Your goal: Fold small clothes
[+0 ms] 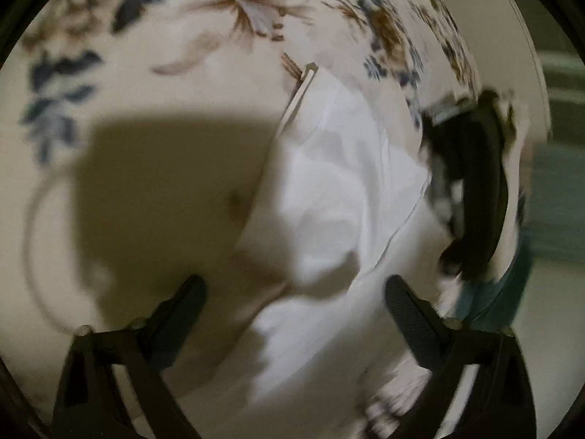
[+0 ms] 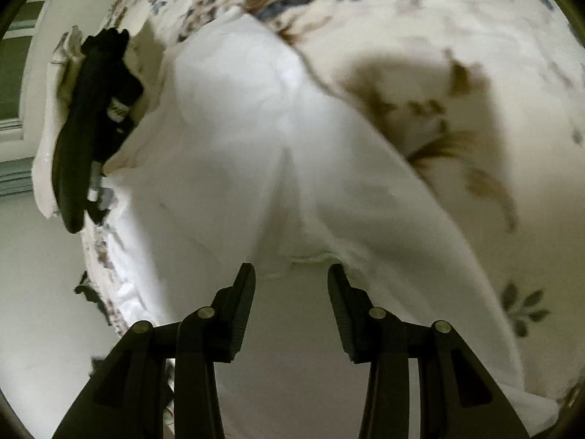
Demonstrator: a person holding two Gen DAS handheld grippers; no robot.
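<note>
A white garment point(image 1: 340, 190) lies on a cream bedsheet with blue and brown flowers point(image 1: 153, 36). In the left wrist view its folded edge and hem run diagonally. My left gripper point(image 1: 296, 292) is open, jaws wide apart, hovering over the garment's near part. In the right wrist view the white garment point(image 2: 256, 139) spreads toward me with a central crease and a hemmed edge point(image 2: 310, 258) just beyond the fingertips. My right gripper point(image 2: 291, 278) is open, with nothing between its jaws.
A black garment point(image 1: 471, 183) lies on the bed's edge, right of the white one; it also shows in the right wrist view point(image 2: 91, 124) at left. A teal item point(image 1: 504, 292) sits near it. The flowered sheet point(image 2: 475, 55) extends to the right.
</note>
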